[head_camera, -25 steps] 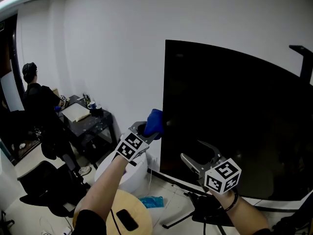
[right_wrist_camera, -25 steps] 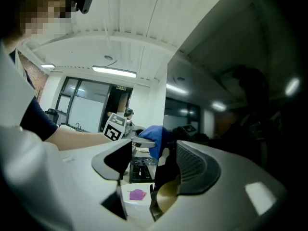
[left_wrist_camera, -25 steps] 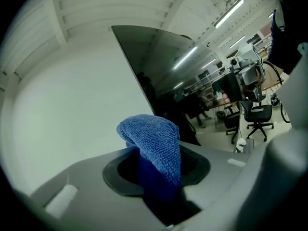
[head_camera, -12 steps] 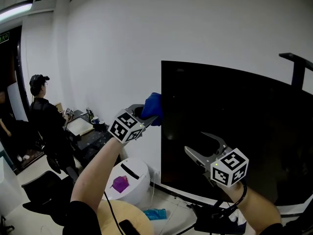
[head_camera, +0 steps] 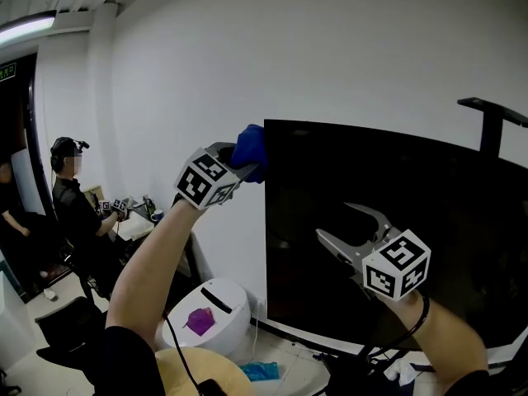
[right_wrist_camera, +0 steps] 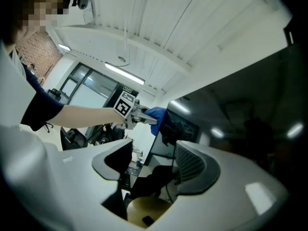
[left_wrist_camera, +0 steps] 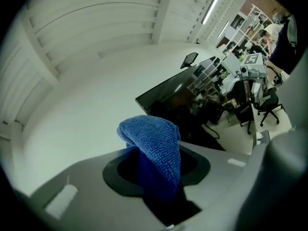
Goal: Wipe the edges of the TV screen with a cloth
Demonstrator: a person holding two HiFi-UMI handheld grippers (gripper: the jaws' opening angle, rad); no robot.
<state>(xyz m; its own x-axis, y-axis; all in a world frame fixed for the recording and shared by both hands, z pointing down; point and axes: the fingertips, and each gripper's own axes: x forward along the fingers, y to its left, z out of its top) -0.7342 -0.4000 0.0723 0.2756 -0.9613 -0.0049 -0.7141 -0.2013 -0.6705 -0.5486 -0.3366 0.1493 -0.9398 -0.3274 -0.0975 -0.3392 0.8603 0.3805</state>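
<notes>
The big black TV screen stands against the white wall, its upper left corner just right of my left gripper. That gripper is shut on a blue cloth, which bulges out past the jaws and sits against the screen's left edge near the top. The left gripper view shows the blue cloth pinched between the jaws, with the TV beyond. My right gripper hangs in front of the screen's middle; its jaws have just been closing a little, still apart with nothing between them. The right gripper view shows the blue cloth at the TV edge.
A white bin with something purple on it stands below the left arm, beside a round wooden stool. A person sits at a desk at the far left. A black stand arm rises behind the TV's top right.
Both grippers have risen. The left one carried the blue cloth up the screen's left edge, from mid-height to near the top corner. The right gripper rose in front of the screen.
</notes>
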